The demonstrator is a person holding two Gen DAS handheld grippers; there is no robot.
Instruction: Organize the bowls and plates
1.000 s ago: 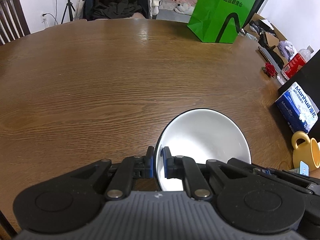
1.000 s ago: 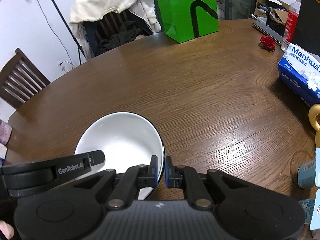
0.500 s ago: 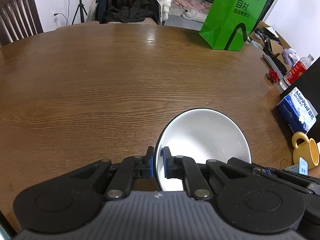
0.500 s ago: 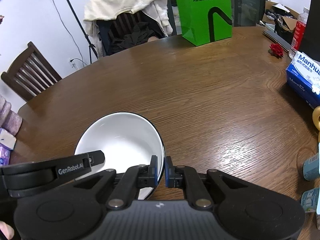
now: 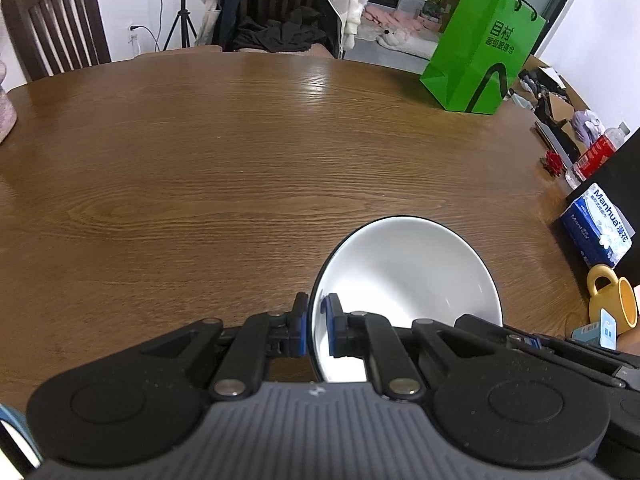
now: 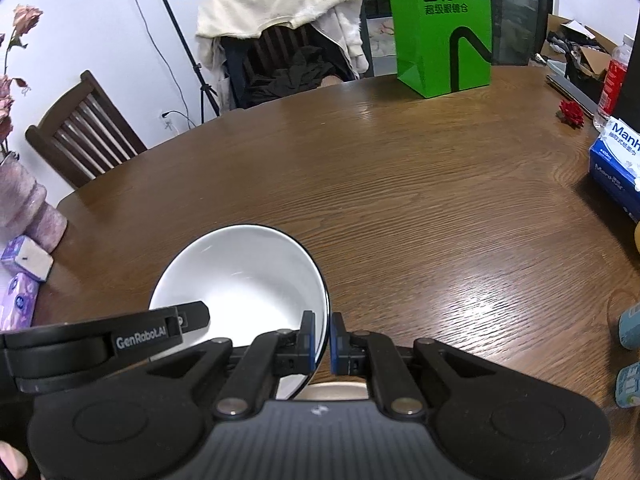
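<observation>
A white bowl with a dark rim (image 5: 408, 276) hangs tilted above the brown wooden table (image 5: 200, 160), carried by both grippers at once. My left gripper (image 5: 316, 320) is shut on its left rim, one pad inside and one outside. In the right wrist view the same bowl (image 6: 240, 276) has my right gripper (image 6: 323, 336) shut on its right rim. The left tool's black housing (image 6: 120, 340) crosses the bowl's near left side there. The bowl holds nothing.
A green paper bag (image 5: 480, 68) stands at the table's far right. Along the right edge are a blue tissue pack (image 5: 596, 224), a yellow mug (image 5: 616, 300) and a red bottle (image 5: 596, 152). A pink vase (image 6: 24, 208) and small packets (image 6: 24, 260) sit left. Chairs (image 5: 56, 40) stand behind.
Both grippers have drawn back and risen with the bowl still clamped between them; the table looks farther off and more of the chairs and wall shows.
</observation>
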